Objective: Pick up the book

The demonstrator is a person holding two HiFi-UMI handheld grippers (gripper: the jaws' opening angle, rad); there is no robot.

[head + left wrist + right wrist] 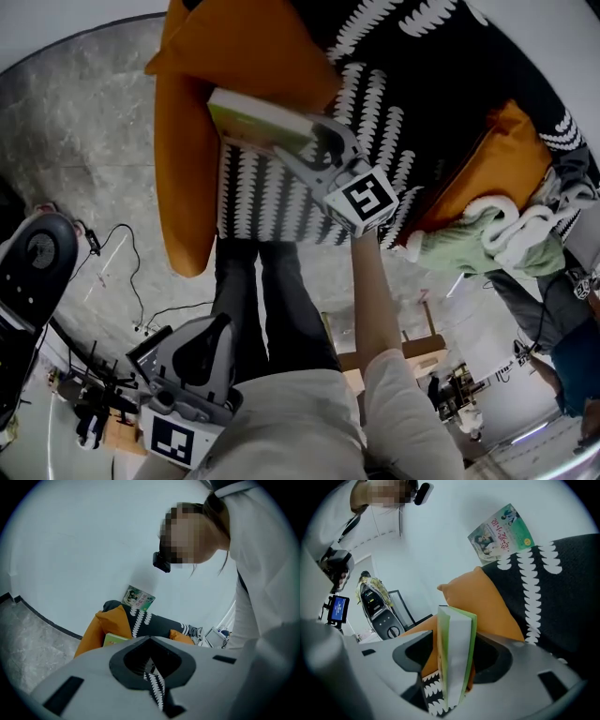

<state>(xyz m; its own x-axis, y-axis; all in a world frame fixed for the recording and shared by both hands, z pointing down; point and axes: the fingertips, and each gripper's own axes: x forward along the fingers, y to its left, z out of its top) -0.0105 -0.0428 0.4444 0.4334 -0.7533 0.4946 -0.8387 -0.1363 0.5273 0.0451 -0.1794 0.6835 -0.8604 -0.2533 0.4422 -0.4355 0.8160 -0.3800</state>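
Right tool (302,148) was clamped on the book (255,120). We noted green covers and a white page block standing upright between the jaws in the right gripper view. The book was just beside the orange cushion (187,159), above the black-and-white patterned cover (281,202); we could not tell whether they touched. Left tool (217,330) hung low, well apart, its jaws drawn together on nothing.

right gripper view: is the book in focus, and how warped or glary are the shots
Right gripper view: the book is sharp; fisheye bows the frame, corners dark. Left gripper view: flat, even light on the wall, no glare. Head view: same fisheye, the edge of the floor curves.
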